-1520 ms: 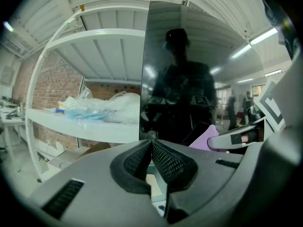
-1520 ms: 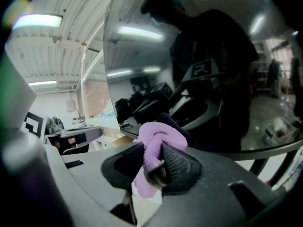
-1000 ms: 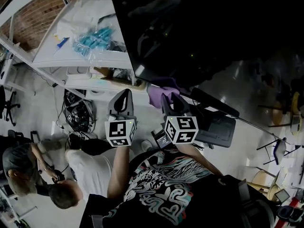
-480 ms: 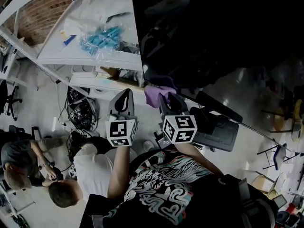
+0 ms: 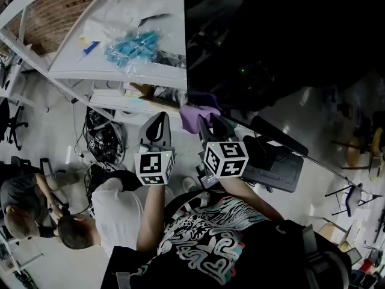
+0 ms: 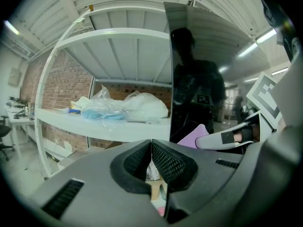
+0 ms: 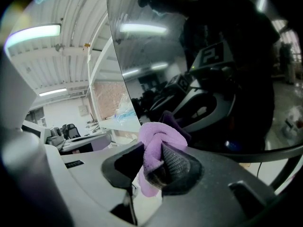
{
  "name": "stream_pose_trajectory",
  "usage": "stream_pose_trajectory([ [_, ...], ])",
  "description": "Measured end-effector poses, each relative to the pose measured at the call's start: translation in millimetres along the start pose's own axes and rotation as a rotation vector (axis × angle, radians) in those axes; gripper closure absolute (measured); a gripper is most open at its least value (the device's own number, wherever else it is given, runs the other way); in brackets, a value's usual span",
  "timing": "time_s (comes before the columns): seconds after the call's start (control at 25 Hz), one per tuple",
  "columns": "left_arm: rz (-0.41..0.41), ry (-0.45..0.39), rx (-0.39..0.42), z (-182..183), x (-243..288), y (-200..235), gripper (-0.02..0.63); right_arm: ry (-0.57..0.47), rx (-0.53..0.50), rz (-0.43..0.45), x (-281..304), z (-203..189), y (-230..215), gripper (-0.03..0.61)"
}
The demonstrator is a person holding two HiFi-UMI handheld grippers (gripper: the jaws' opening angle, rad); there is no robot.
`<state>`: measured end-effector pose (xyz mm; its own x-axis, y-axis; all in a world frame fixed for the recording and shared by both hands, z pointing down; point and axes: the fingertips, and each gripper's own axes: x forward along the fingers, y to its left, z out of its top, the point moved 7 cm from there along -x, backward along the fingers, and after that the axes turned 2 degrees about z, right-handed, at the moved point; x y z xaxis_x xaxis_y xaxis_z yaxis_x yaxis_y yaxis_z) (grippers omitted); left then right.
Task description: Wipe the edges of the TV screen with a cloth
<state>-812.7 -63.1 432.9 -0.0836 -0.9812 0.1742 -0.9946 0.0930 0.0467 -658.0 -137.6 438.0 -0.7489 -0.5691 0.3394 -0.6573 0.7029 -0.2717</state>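
The big dark TV screen (image 5: 283, 47) fills the upper right of the head view, its left edge (image 5: 186, 53) running downward. My right gripper (image 5: 201, 119) is shut on a purple cloth (image 5: 197, 115) at the screen's lower left corner; in the right gripper view the cloth (image 7: 158, 148) bulges between the jaws, close to the glass (image 7: 199, 70). My left gripper (image 5: 157, 124) hangs just left of it, shut and holding nothing; its jaws (image 6: 151, 162) meet, with the screen edge (image 6: 168, 70) ahead.
A white shelf (image 5: 120, 71) left of the TV carries clear bags with blue items (image 5: 129, 47). Cables (image 5: 99, 140) lie on the floor below. Two people (image 5: 54, 221) crouch at lower left. A dark case (image 5: 277, 167) sits under the TV.
The view has shifted so the TV edge sits further right. The right gripper with the cloth has moved up and left, onto the screen's lower corner. The left gripper has hardly moved.
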Motion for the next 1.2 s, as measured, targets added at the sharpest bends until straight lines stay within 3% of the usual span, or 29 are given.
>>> stream_pose_trajectory([
  [0.68,0.041,0.0,-0.008,-6,-21,17,0.595,0.013,-0.031,0.051,26,1,20,0.446],
  [0.96,0.036,-0.013,-0.014,-4,-27,14,0.595,0.017,-0.09,0.093,29,-2,29,0.446],
  [1.2,0.04,-0.04,0.003,0,-32,8,0.595,-0.09,-0.231,0.116,-2,14,36,0.446],
])
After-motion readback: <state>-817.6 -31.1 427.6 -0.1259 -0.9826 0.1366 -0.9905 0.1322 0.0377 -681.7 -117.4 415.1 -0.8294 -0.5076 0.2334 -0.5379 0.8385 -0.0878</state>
